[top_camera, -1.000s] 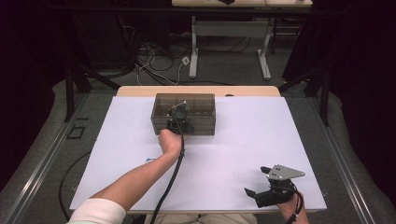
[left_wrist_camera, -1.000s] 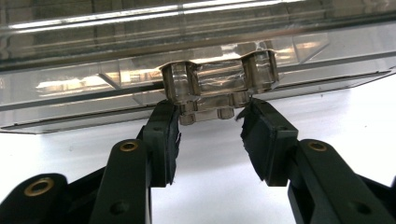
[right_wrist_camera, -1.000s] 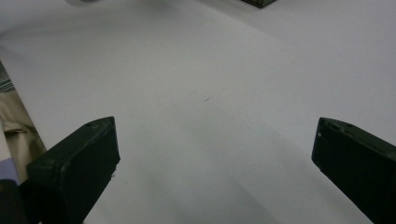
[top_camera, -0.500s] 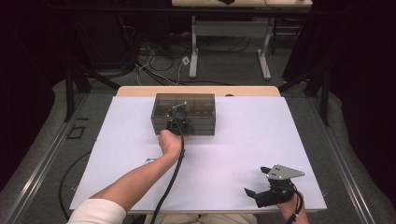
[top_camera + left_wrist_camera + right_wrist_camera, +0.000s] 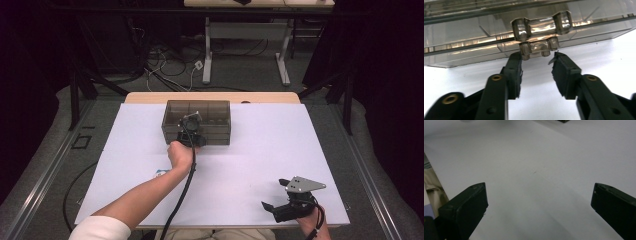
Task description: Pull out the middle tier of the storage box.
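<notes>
Smoky clear box (image 5: 197,121) at the far middle of the white tabletop (image 5: 260,160), lid down. Left tool (image 5: 536,61) right at its front latch (image 5: 537,48), jaws parted, tips either side of the latch's lower lip, not clamped. Right tool (image 5: 281,205) released, spread wide near the tabletop's near right corner.
</notes>
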`<state>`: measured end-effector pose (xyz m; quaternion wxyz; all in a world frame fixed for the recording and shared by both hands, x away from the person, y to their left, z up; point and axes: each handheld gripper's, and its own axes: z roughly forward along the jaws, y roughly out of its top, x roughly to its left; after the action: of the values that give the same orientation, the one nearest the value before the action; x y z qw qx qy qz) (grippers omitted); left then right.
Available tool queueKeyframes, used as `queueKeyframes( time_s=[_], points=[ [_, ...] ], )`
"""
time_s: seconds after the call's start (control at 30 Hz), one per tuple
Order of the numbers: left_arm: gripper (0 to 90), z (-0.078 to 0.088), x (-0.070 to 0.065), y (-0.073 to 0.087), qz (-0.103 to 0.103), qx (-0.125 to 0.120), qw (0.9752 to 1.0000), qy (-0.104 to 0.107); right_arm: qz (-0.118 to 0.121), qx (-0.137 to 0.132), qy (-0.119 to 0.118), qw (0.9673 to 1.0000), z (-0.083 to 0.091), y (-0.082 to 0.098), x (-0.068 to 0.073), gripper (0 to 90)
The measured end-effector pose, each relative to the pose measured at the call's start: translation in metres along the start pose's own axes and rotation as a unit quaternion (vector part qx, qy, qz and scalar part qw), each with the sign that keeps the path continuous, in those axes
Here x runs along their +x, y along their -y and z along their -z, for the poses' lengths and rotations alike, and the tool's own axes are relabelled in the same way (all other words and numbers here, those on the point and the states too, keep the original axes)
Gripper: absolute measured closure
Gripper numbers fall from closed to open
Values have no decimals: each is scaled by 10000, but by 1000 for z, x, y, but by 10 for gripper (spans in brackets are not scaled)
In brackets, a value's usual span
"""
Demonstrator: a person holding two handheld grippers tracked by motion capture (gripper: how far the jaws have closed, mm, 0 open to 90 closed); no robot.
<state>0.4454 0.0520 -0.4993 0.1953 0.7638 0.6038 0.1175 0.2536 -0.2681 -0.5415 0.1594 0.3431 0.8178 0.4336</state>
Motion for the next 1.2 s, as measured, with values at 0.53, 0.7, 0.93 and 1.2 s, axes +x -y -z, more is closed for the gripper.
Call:
queueKeyframes(
  time_s=[0.53, 0.7, 0.93, 1.2],
  points=[
    [421, -3, -12, -3, 157, -280, 9992, -243, -57, -112, -81, 9999, 0, 0, 0, 0],
    [438, -5, -12, -4, 239, -235, 9991, -256, -20, -1, -88, 10000, 0, 0, 1, 0],
    [557, -4, -8, -3, 320, -281, 9987, -268, 18, 12, -100, 9999, -1, 0, 1, 0],
    [564, -4, -7, -1, 340, -319, 9986, -242, 11, 5, -67, 10000, -2, 1, 1, 0]
  ],
)
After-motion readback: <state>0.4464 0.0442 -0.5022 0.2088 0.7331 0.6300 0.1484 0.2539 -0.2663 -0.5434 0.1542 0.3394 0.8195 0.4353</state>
